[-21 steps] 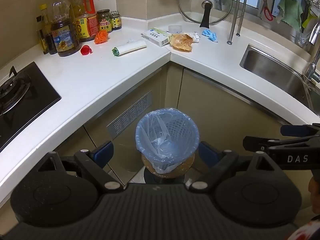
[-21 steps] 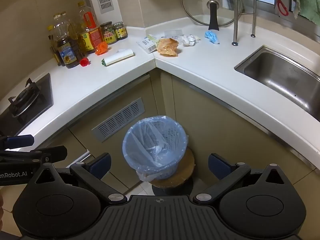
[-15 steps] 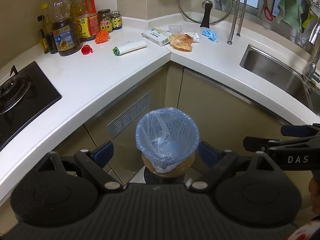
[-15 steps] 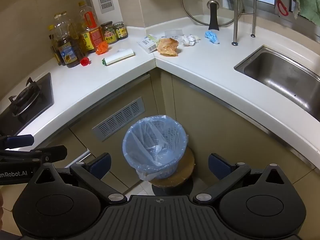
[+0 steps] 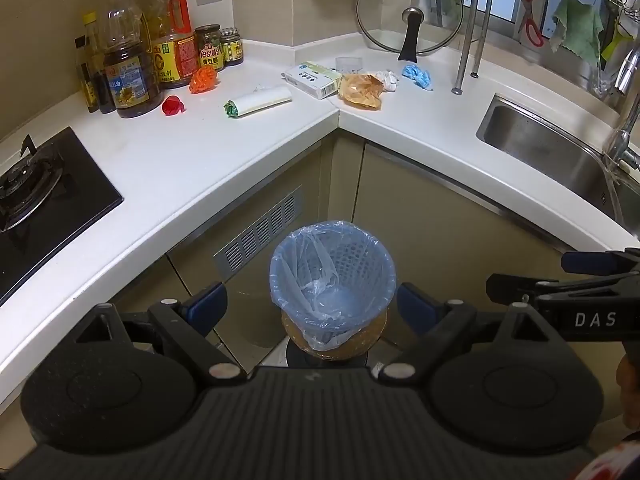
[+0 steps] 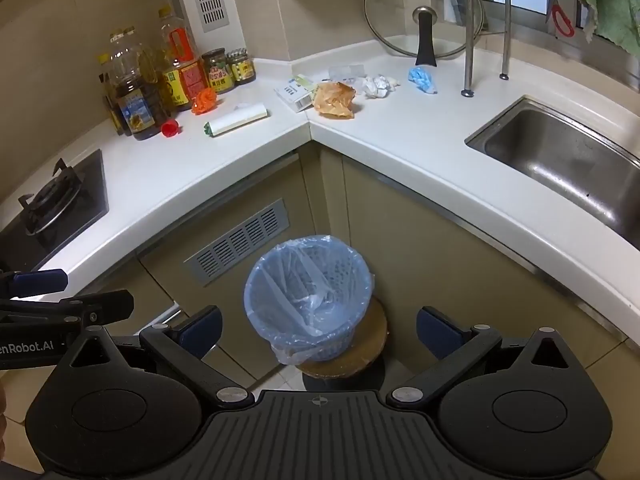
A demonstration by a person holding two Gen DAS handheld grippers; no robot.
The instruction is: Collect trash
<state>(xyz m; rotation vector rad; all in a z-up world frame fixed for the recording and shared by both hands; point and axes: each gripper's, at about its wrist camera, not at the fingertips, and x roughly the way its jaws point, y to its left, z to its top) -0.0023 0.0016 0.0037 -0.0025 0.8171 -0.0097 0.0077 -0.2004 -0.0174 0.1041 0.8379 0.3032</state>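
Trash (image 5: pixel 360 90) on counter, both grippers, left gripper (image 5: pixel 312 304) and right gripper (image 6: pixel 318 330), wide apart, empty.

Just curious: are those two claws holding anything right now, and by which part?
Nothing. The left gripper and right gripper are both open and empty, above the bin.

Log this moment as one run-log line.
left tool: open, empty | right tool: open, empty | bin: lined | trash: on counter

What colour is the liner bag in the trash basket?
Translucent light blue liner bag, clearest in the left wrist view.
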